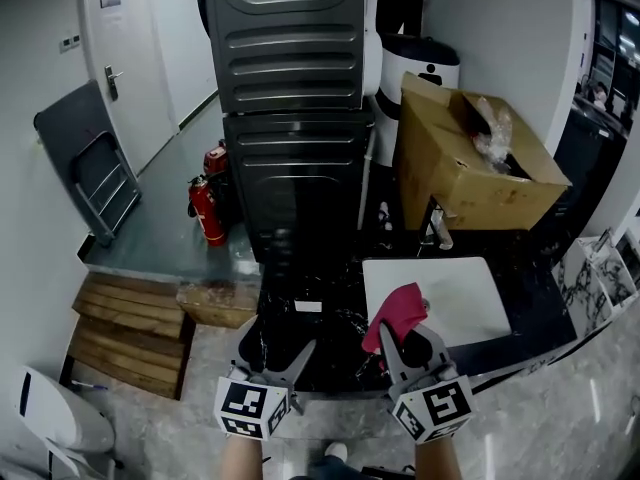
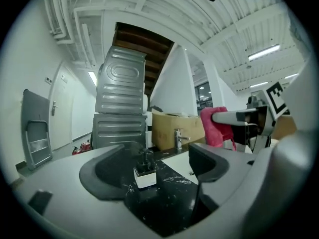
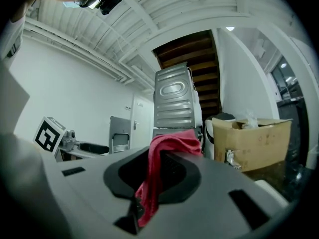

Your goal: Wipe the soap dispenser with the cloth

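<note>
The soap dispenser (image 1: 307,306), a dark pump on a white base, stands on the black marbled counter (image 1: 335,343) left of the white basin. In the left gripper view the dispenser (image 2: 145,172) sits just ahead of my left gripper (image 2: 152,195), whose jaws stand wide open with nothing between them. In the head view the left gripper (image 1: 280,348) hovers at the counter's near edge. My right gripper (image 1: 405,330) is shut on a red cloth (image 1: 395,308), which drapes down between the jaws (image 3: 152,183) and hangs in the air over the basin's near edge.
A white basin (image 1: 455,293) with a chrome faucet (image 1: 440,230) lies to the right. Behind it sits an open cardboard box (image 1: 470,168). Stacked grey machines (image 1: 290,118) rise beyond the counter. Fire extinguishers (image 1: 205,208), a wooden pallet (image 1: 125,333) and a toilet (image 1: 50,423) are at left.
</note>
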{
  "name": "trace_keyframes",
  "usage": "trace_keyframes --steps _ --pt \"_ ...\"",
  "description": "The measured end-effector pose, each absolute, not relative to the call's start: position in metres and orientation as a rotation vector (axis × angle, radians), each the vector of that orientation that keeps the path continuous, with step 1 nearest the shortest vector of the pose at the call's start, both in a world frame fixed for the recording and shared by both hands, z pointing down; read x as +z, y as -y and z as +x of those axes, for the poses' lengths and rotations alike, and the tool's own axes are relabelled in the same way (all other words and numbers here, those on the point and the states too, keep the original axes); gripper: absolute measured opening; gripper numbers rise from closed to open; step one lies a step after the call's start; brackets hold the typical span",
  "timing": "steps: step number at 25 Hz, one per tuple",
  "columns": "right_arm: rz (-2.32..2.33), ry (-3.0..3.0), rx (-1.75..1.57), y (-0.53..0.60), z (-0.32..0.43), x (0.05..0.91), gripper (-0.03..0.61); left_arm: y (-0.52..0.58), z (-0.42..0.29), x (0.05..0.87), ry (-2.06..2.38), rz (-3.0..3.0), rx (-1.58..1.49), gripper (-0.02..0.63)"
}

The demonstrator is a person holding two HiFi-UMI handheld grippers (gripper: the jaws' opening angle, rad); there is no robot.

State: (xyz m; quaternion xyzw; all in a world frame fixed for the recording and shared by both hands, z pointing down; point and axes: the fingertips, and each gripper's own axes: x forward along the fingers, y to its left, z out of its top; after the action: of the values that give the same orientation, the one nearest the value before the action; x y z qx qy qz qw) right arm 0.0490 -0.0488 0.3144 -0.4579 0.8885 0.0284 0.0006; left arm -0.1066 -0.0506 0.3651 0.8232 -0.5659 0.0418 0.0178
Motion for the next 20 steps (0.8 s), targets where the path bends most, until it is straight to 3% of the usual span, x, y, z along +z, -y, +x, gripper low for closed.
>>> trace_keyframes --steps 6,9,18,20 --pt "-1.405 -2.863 0.070 0.076 0.034 0.333 0.051 0.100 -0.110 0.394 1.733 2.532 0.099 0.378" --pt "-1.440 -2.887 0.060 0.090 0.034 0.344 0.051 0.130 -0.110 0.410 1.721 2.524 0.136 0.272" --pt "-1.589 -2.918 0.095 0.145 0.027 0.352 0.051 0.206 -0.095 0.449 1.551 2.613 0.258 0.184" --pt "-1.607 -2.919 0.108 0.156 0.021 0.350 0.051 0.215 -0.094 0.449 1.550 2.640 0.252 0.139"
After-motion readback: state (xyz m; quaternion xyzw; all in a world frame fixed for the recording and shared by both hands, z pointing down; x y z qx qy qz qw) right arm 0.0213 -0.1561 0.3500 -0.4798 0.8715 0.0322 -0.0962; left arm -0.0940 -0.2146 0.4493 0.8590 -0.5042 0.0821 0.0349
